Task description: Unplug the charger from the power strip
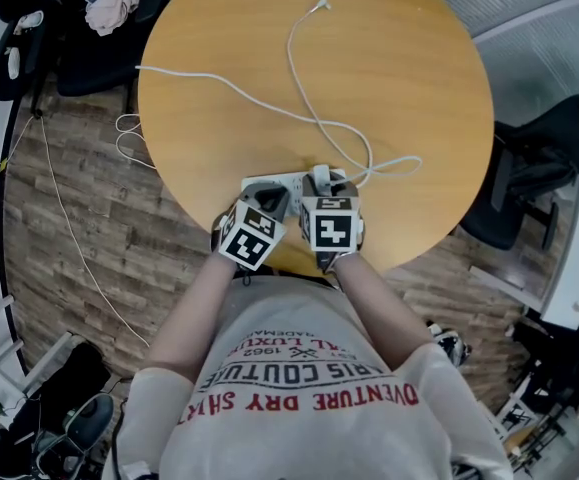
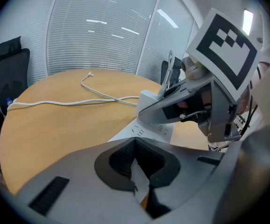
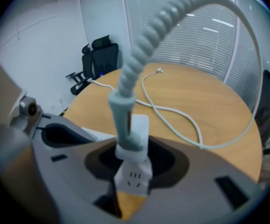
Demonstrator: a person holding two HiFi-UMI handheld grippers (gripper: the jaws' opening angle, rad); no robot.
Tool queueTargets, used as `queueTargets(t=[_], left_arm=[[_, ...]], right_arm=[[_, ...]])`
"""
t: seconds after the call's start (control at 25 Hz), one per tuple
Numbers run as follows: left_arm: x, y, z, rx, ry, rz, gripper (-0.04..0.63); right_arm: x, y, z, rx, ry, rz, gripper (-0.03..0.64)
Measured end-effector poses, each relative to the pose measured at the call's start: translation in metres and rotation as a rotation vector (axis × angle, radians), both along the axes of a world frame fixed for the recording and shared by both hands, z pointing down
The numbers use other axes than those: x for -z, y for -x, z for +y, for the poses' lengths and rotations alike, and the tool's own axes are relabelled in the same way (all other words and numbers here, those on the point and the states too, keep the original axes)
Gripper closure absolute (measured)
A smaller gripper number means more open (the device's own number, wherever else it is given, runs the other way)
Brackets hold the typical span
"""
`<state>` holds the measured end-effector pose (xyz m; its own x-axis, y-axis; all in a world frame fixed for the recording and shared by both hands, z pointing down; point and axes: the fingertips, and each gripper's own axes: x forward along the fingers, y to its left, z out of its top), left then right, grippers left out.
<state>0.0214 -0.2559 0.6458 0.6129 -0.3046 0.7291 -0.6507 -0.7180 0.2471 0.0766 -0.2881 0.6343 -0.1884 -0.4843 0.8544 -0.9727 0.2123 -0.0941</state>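
Charger: plugged upright into power strip at near edge of table; left gripper clamped on strip's end, right gripper pinching charger's body. Probably light, rigid, slick; best held by flat sides, not cable.

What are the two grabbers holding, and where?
The right gripper clamps the charger by its white body, below the cable. The left gripper seems to pinch the power strip at its end.
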Motion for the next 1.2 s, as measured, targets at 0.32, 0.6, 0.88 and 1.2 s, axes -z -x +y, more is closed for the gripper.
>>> queueTargets(t=[0.32,0.6,0.88,1.2], left_arm=[[0.001,-0.002,0.001,-0.01,-0.008,-0.004,0.563],[-0.001,-0.001,0.001,-0.01,0.013,0.002,0.563],[0.006,0.003,-0.001,-0.028,0.054,0.029,0.563],[0.107,0.001,-0.025,0.06,-0.188,0.146,0.563]], right_arm=[[0.014,-0.004,0.004,-0.019,0.006,0.018,0.46],[0.051,-0.003,0.0,0.026,-0.063,-0.036,0.46],[0.103,0.0,-0.002,0.105,-0.191,-0.164,0.46],[0.169,-0.012,-0.013,0.117,-0.38,-0.274,0.462]])
